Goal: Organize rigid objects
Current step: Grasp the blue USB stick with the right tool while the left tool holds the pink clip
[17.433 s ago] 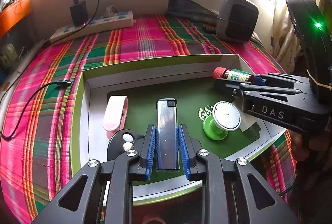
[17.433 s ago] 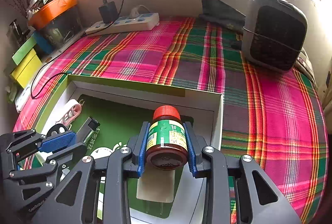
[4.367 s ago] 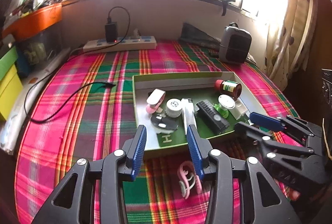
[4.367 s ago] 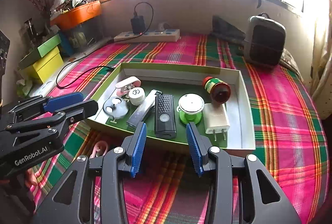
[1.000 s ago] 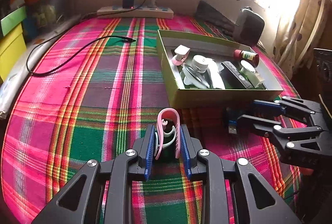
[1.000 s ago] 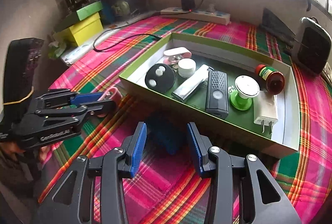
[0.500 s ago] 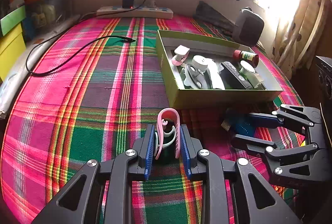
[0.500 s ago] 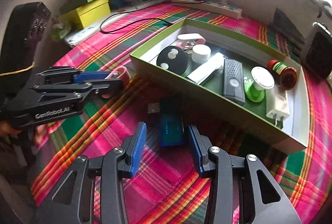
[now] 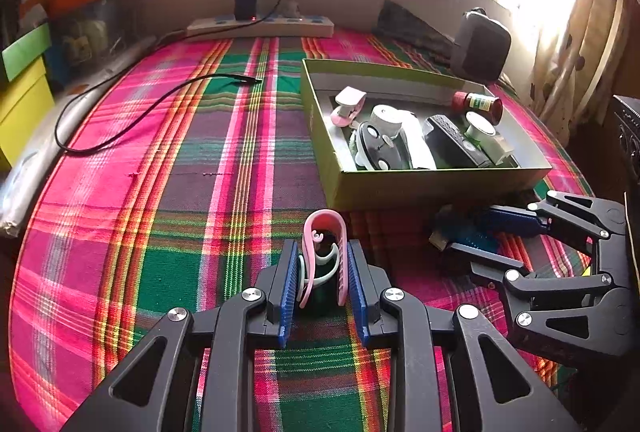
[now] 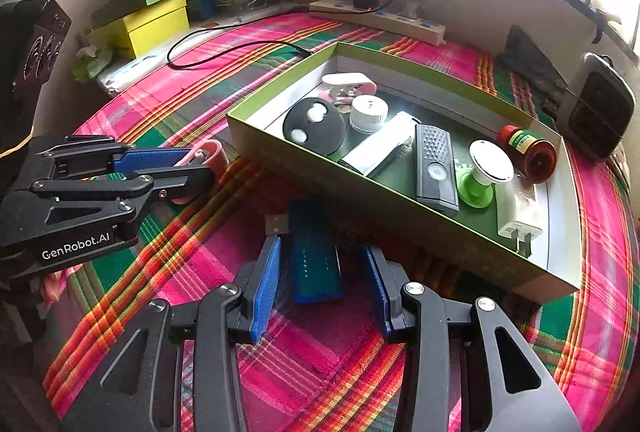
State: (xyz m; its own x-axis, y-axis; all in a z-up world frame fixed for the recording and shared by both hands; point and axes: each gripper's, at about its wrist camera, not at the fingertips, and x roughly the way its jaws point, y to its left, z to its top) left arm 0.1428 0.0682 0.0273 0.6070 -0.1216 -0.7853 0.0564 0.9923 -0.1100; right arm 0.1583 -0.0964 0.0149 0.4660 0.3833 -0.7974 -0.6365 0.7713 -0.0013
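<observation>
Pink clip (image 9: 322,256) sitting bottom centre, left gripper (image 9: 323,282) clamping it. Blue USB stick (image 10: 314,256) lying lower centre between right gripper (image 10: 320,288) jaws, gaps either side, not gripping. Advice: centring pads before closing, then lifting into green box (image 10: 400,220)

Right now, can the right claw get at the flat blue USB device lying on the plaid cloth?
Probably yes: the right claw stands open around the flat blue USB device, pads apart, nothing between.
</observation>
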